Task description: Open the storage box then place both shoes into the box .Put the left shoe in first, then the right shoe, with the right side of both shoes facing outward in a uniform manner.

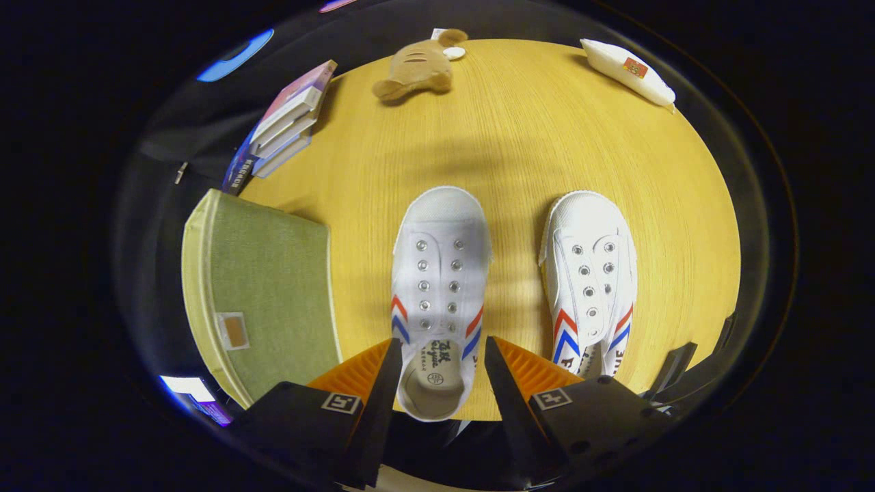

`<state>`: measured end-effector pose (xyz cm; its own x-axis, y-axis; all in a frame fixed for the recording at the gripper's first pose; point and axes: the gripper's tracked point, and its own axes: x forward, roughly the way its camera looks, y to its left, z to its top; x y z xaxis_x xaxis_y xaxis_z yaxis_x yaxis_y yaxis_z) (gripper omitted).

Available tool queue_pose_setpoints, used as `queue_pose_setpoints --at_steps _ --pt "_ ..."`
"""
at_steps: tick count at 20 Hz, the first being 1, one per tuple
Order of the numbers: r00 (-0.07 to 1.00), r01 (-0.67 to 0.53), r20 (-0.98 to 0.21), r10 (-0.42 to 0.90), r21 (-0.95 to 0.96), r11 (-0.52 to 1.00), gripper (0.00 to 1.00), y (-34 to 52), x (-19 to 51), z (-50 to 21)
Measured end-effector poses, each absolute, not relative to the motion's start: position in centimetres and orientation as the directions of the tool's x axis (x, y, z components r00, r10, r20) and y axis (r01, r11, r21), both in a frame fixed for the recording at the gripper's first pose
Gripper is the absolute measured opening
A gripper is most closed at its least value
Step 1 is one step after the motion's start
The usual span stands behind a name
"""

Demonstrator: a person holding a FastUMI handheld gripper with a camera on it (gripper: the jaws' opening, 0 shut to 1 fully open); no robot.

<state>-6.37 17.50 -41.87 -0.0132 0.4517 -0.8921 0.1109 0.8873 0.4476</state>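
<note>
Two white canvas shoes with red and blue stripes stand side by side on the wooden table [547, 150], toes pointing away from me. My gripper [441, 342] is open, and its fingers straddle the heel end of the shoe on the left [441, 273] without visibly pressing on it. The other shoe [589, 273] lies to the right of the right finger. A green fabric storage box [266, 294] with pale trim sits to the left of the left finger. Its lid is closed and carries a small tan pull tab [234, 330].
Beyond the box, a stack of books [287, 123] lies at the table's far left edge. A brown plush toy [417, 68] rests at the far edge, and a white packet [629, 72] at the far right. Bare wood stretches between the shoes and the toy.
</note>
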Motion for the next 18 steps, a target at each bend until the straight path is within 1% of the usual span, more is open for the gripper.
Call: queue_pose_setpoints --at_steps 2,3,4,8,9,10,12,15,18 --pt "-0.027 0.098 -0.912 0.409 0.404 0.909 0.69 17.3 -6.1 -43.3" --pt "-0.027 0.099 -0.918 0.396 0.392 0.915 0.69 17.3 -5.9 -43.7" --pt "-0.028 0.099 -0.923 0.384 0.379 0.92 0.63 17.3 -5.8 -44.1" --pt "-0.045 0.074 -0.944 0.328 0.325 0.943 0.27 17.2 -5.9 -45.7" --pt "-0.038 0.079 -0.945 0.326 0.322 0.943 0.21 17.3 -5.7 -45.5" --pt "-0.034 0.089 -0.943 0.331 0.327 0.941 0.1 17.4 -5.8 -45.5" --pt "-0.016 0.1 -0.932 0.361 0.358 0.928 0.06 17.4 -5.8 -45.1" --pt "0.013 0.189 -0.905 0.425 0.42 0.888 0.05 17.8 -5.6 -44.0" --pt "0.029 0.207 -0.897 0.441 0.437 0.875 0.06 17.4 -5.8 -43.1"
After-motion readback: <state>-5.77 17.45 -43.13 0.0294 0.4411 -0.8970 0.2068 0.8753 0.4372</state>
